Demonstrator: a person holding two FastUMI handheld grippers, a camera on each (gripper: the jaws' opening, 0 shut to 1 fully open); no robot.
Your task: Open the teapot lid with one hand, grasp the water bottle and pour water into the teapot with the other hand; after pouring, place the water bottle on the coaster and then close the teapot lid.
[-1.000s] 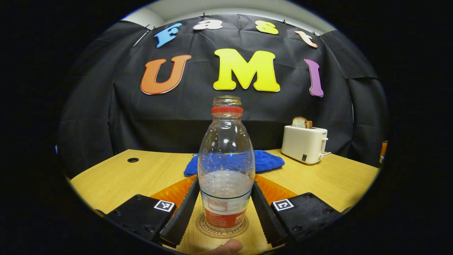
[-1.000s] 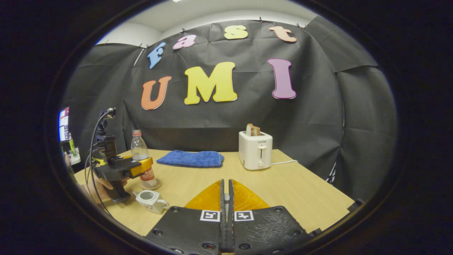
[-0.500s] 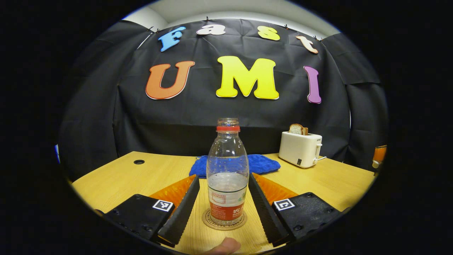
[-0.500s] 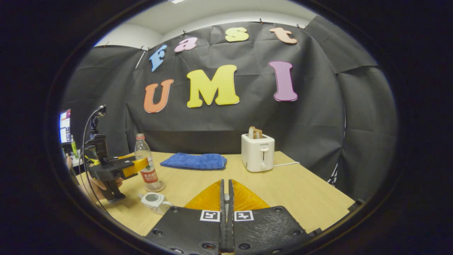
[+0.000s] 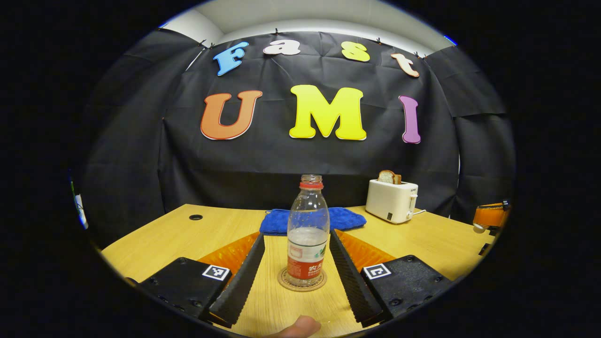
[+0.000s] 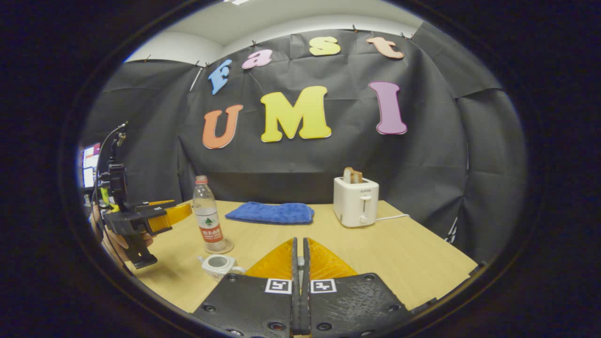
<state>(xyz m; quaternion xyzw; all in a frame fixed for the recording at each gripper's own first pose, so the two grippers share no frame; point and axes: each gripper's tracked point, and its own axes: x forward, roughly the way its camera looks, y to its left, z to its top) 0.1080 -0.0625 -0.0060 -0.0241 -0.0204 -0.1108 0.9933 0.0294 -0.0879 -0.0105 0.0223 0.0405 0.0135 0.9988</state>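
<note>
A clear water bottle [image 5: 307, 232] with a red collar and no cap stands upright on a round coaster [image 5: 302, 283]. My left gripper [image 5: 297, 236] is open, its fingers [image 5: 244, 277] wide on either side of the bottle and touching nothing. In the right gripper view the bottle [image 6: 208, 217] stands on the coaster [image 6: 221, 247], and a hand holds the left gripper [image 6: 174, 213] just left of it. A small white teapot [image 6: 218, 264] with an uncovered top sits in front of the bottle. My right gripper [image 6: 298, 241] is shut; anything between its fingers is hidden.
A white toaster [image 5: 392, 201] with bread in it stands at the back right of the wooden table [image 5: 422, 239]. A blue cloth [image 5: 312, 219] lies behind the bottle. A cable hole [image 5: 196, 217] is at the back left. A monitor [image 6: 89, 164] is past the table's left edge.
My left gripper has drawn back from the bottle, which stays upright on the coaster and looks smaller. The right gripper stays shut and has shifted slightly.
</note>
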